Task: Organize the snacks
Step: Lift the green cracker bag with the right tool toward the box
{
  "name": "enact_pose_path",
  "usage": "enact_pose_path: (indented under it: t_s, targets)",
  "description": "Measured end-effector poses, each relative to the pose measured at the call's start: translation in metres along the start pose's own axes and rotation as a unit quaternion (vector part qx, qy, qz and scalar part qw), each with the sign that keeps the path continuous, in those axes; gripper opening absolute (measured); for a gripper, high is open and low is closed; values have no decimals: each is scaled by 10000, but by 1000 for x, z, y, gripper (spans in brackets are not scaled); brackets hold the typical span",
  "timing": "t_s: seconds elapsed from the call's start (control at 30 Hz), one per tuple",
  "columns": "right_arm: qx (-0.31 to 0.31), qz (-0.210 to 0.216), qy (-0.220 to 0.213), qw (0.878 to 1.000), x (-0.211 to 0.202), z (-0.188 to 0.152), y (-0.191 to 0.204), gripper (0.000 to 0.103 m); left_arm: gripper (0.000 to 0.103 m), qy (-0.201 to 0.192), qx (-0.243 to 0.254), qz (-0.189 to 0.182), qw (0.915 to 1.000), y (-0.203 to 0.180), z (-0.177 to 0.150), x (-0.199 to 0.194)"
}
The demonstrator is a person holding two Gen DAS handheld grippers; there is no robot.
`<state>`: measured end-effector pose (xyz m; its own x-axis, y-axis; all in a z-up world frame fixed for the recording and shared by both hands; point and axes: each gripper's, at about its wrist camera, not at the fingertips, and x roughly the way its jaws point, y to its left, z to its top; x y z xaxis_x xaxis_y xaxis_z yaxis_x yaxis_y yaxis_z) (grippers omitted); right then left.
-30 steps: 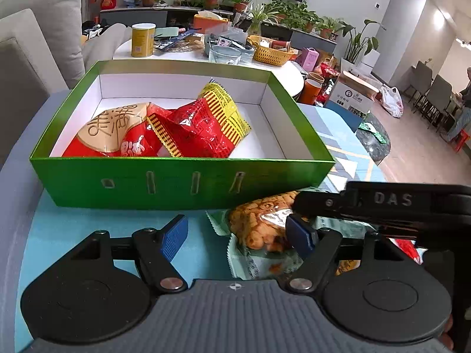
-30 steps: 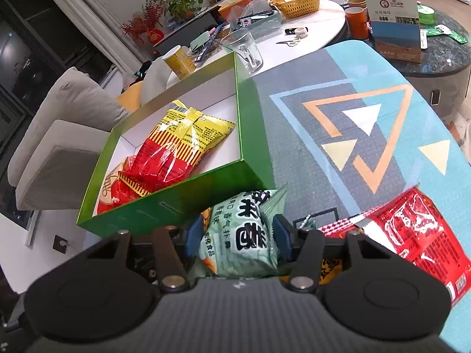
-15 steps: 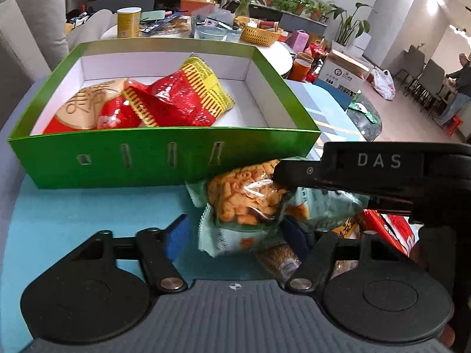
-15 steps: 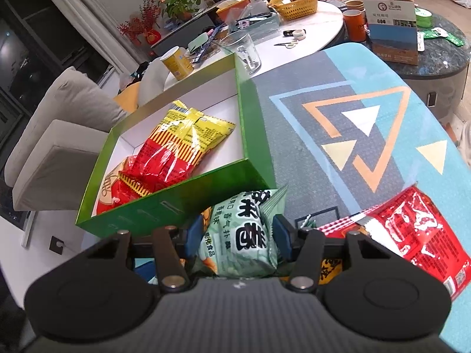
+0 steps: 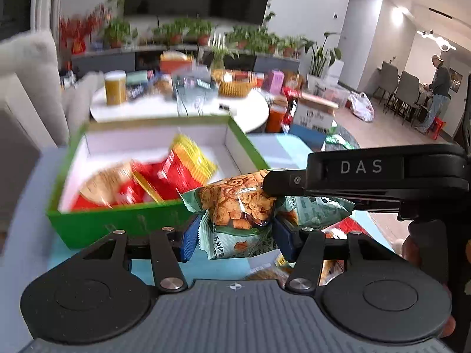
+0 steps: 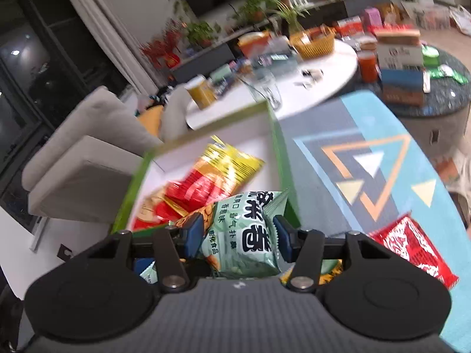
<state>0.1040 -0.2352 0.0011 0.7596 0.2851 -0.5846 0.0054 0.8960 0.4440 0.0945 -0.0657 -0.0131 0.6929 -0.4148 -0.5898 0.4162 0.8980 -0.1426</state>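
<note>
Spreading under everything is the table [image 6: 347,158] with its teal triangle mat, and on it sits the green box [image 5: 117,223], open-topped so packets can drop straight in; red and yellow snack bags [image 6: 206,182] already lie inside. Above the box's near wall hangs the green cracker packet [image 6: 250,232], lifted clear for the drop. Right tongs [image 6: 238,238] pinch it tight across its middle. Left tongs [image 5: 235,235] gape wide around its lower end, gripping nothing. One red packet [image 6: 409,250] waits on the mat.
</note>
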Motion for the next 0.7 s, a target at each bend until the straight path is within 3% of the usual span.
enact_pose_path:
  t_s: [0.37,0.7]
  targets:
    - [-80,483,-279,9984,9,23,50,41,51,-499,186,485,9974,32,32,-35]
    - [-246,707,-318,9967,51,41,88,41,51,-597,148,842,9945,85,58,-25]
